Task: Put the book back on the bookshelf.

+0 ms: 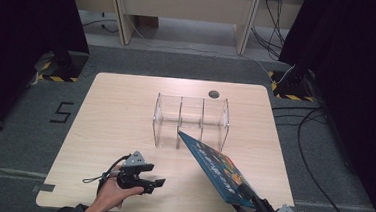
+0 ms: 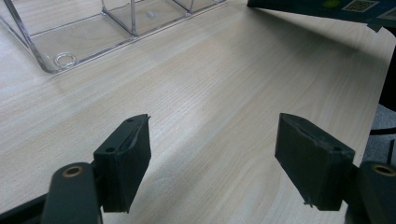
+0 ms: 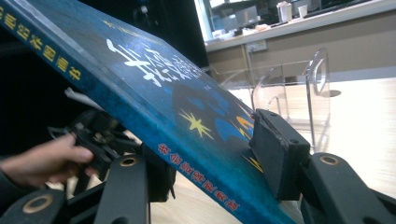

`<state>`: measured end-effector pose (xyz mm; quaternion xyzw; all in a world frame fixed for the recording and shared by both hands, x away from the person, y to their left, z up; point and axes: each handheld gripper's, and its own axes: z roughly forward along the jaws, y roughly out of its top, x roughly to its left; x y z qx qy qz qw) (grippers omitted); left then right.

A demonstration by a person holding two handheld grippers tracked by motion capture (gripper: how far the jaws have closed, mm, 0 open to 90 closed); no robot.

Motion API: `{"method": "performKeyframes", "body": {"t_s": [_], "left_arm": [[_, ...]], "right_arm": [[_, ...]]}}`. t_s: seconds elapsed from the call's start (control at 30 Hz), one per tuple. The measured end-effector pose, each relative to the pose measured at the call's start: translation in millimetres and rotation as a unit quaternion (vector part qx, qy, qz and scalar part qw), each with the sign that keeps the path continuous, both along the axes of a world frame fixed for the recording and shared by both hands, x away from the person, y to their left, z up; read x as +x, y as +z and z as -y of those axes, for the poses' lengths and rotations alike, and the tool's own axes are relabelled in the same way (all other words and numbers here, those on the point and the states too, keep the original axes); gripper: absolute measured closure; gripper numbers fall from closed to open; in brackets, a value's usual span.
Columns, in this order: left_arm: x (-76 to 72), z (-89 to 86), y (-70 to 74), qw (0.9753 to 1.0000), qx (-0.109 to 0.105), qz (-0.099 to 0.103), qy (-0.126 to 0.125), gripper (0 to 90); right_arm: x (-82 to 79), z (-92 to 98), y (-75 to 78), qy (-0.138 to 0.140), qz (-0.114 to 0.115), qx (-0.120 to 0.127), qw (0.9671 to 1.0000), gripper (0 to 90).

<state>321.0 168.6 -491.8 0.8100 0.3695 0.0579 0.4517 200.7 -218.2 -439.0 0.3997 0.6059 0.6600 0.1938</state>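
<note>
The right gripper (image 1: 248,194) pinches the stiff, flat book (image 1: 212,168) by its corner; it looks heavy and may tip. The left gripper (image 1: 155,175) is wide open.

We take the rack (image 1: 191,120) as our landmark; it stands on the table (image 1: 115,111) toward the far edge, just right of centre. Behind it, near the table's far edge, sits a grommet (image 1: 214,94). Before it and to the right, the book (image 1: 214,168) slants above the table, its far corner just beside the rack's front, its near end in the right gripper (image 1: 252,200). Before the rack and to the left, well apart, the left gripper (image 1: 146,176) hangs over the table's near part.
</note>
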Motion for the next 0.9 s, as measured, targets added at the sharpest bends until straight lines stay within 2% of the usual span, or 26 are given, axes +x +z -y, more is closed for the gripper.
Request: {"method": "performKeyframes", "body": {"t_s": [0.03,0.07,0.1,0.13,0.3,0.33,0.5,0.53,0.63,0.7,0.73,0.9], "left_arm": [[0.0,0.2,-0.1,1.0,0.0,0.0,0.0,26.3],[-0.1,0.4,-0.1,1.0,0.001,0.0,-0.001,26.3],[-0.1,0.4,-0.1,1.0,0.001,0.0,-0.001,26.3],[0.1,0.4,0.0,1.0,0.001,0.0,-0.001,26.2],[-0.1,0.0,0.1,1.0,0.001,0.001,0.0,26.3],[-0.2,0.2,0.2,1.0,0.001,0.001,0.0,26.3],[-0.4,0.8,-0.1,1.0,0.003,0.0,-0.003,26.2],[-0.4,1.0,0.0,1.0,0.003,0.0,-0.004,26.3],[-0.7,1.2,0.1,1.0,0.003,0.001,-0.005,26.3],[-0.4,1.2,0.1,1.0,0.002,0.001,-0.004,26.3],[-0.4,1.2,0.1,1.0,0.002,0.001,-0.004,26.3],[-0.4,1.5,0.1,1.0,0.003,0.001,-0.005,26.3]], "right_arm": [[0.0,0.0,0.0,0.0,0.0,0.0,1.0,52.3],[-0.1,1.7,0.5,0.0,-0.004,0.011,0.9999,52.6],[-0.1,1.7,0.5,0.0,-0.004,0.011,0.9999,52.6],[-0.6,2.6,1.4,-0.003,-0.003,0.001,1.0,53.1],[-1.1,5.1,1.3,-0.01,-0.007,0.008,0.9999,53.4],[-1.3,7.5,2.0,-0.018,-0.008,0.008,0.9998,54.7],[-2.6,14.3,2.7,-0.035,-0.006,0.001,0.9994,59.0],[-2.8,19.0,2.1,-0.048,0.0,-0.005,0.9988,62.1],[-3.3,23.5,2.0,-0.06,0.004,-0.01,0.9982,65.4],[-3.6,28.0,2.4,-0.073,0.012,-0.028,0.9969,69.0],[-3.8,30.1,2.1,-0.078,0.014,-0.026,0.9965,69.4],[-3.8,31.6,3.7,-0.085,0.019,-0.035,0.9956,70.5]]}}
